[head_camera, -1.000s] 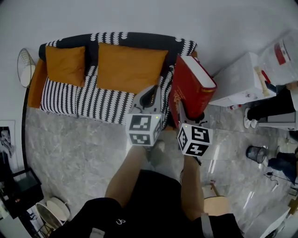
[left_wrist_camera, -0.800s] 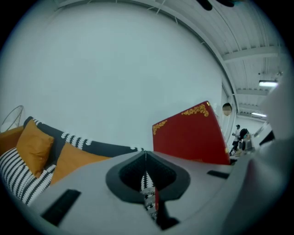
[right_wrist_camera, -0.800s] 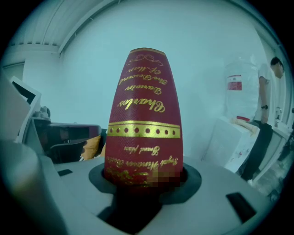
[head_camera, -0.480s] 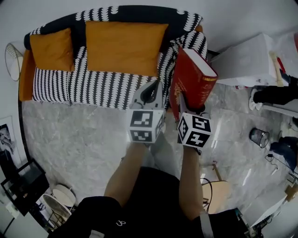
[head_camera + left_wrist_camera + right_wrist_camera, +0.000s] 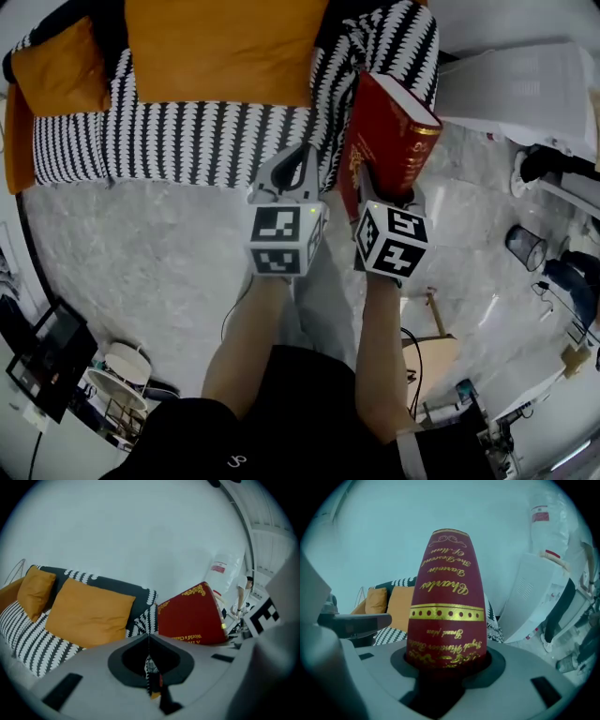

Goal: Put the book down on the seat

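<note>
We hold the red book (image 5: 389, 131) upright by its lower end in the right gripper (image 5: 378, 195), whose jaws are clamped on its covers, with the gold-lettered spine facing back along the jaws. The book stands in the air at the right end of the sofa (image 5: 216, 141), on the near side of the armrest, and it is not resting on the striped seat (image 5: 187, 145), where two orange cushions (image 5: 220, 52) lean against the backrest. The left gripper (image 5: 305, 157), just left of the book, has its jaws pressed together with nothing between them.
</note>
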Tool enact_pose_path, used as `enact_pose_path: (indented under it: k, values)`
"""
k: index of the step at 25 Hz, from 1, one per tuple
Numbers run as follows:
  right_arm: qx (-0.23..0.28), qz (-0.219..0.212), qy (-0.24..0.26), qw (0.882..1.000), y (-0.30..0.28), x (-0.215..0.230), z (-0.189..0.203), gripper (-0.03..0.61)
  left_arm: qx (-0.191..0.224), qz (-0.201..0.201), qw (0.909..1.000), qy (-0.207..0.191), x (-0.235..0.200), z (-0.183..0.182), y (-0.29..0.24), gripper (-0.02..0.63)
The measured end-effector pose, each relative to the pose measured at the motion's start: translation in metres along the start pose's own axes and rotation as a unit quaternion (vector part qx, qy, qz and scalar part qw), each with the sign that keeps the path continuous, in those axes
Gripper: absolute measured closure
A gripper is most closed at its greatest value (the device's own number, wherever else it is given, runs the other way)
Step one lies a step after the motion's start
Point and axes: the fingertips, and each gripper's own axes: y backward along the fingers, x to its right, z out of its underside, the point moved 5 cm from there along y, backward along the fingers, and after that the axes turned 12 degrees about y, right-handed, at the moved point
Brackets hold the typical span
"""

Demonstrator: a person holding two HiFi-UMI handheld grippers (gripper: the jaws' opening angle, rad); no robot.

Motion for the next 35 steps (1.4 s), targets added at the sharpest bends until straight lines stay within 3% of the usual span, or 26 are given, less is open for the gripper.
enact_pose_path:
  k: [10,15,18,35]
  values:
    - [-0.057,-0.018,-0.013,0.998,-0.090,-0.011,0.048,0.360,-0.049,-0.031,0.9981,0.020,-0.055,0.048,-0.046,0.600]
    - [-0.083,-0.014,-0.022,0.996,-0.125,-0.012,0.070,0.360,-0.066,-0.040,0.9970,-0.003,-0.068,0.071,-0.063,0.600]
    - [-0.101,-0.008,-0.031,0.994,-0.139,-0.011,0.081,0.359,-0.081,-0.040,0.9959,0.007,-0.074,0.086,-0.068,0.600]
    - [-0.155,-0.014,-0.017,0.988,-0.186,-0.019,0.076,0.353,-0.095,-0.036,0.9947,0.012,-0.093,0.093,-0.079,0.600]
